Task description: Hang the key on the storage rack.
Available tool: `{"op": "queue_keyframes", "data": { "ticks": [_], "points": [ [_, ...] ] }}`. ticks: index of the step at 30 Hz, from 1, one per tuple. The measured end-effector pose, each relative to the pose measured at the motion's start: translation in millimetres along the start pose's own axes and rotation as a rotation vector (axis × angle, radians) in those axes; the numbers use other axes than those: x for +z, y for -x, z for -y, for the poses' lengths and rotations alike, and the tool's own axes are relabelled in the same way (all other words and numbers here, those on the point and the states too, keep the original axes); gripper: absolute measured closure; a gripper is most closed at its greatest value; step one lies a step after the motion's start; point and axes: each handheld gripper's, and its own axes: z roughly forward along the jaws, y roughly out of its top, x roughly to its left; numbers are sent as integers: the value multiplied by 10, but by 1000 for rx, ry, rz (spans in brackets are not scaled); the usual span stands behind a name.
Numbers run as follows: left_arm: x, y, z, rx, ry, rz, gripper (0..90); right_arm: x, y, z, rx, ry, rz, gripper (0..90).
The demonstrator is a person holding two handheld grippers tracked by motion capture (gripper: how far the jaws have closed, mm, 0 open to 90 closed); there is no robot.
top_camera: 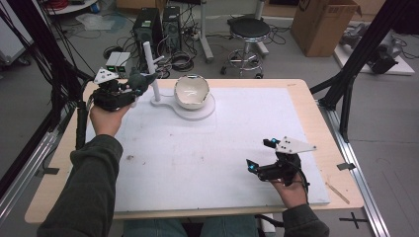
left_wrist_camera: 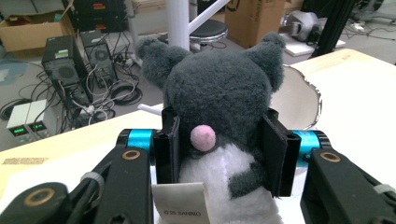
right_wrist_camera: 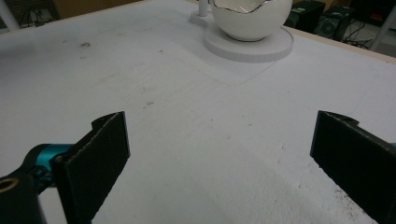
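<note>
Clamped between the left gripper's (left_wrist_camera: 219, 154) pads, a grey plush toy (left_wrist_camera: 219, 98) is held above the table's far left corner, beside the white eggshell bowl (top_camera: 191, 91). Right gripper (right_wrist_camera: 219, 154) rests wide open, empty, over the white mat (right_wrist_camera: 187, 116).

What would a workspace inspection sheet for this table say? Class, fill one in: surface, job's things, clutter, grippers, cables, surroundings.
Surface: white mat on a wooden table, with small dark marks.
Job's things: grey plush toy held up at the far left; white eggshell-shaped bowl on a round white stand with an upright post.
Clutter: nothing seen on the mat.
Grippers: left hand-held gripper shut on the plush toy; right hand-held gripper open, low over the mat at near right.
Cables: one trails from the left gripper; loose tangles on the floor.
Surroundings: computer towers, stool, cardboard box.
</note>
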Motion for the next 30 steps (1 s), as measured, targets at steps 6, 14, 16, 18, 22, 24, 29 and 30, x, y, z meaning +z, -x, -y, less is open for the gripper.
{"op": "queue_keyframes", "data": {
  "ticks": [6,14,16,18,22,24,29,30],
  "points": [
    [58,-1,58,4,-35,-17,552,-15,0,3,5,1,0,39],
    [66,-85,162,-17,-60,-48,552,-17,11,11,2,3,3,39],
    [67,-93,170,-13,-67,-51,552,-10,7,10,0,3,3,39],
    [72,-89,179,-13,-71,-47,552,-9,2,8,2,0,3,39],
    [106,-70,193,-3,-88,-45,550,-8,-2,7,2,-1,3,39],
    [129,-66,202,-7,-99,-50,548,-9,-1,8,2,1,2,39],
    [170,-49,226,-12,-114,-43,539,-15,7,13,4,1,0,39],
    [175,-49,227,-11,-115,-44,539,-15,7,13,4,1,0,39]
  ]
}}
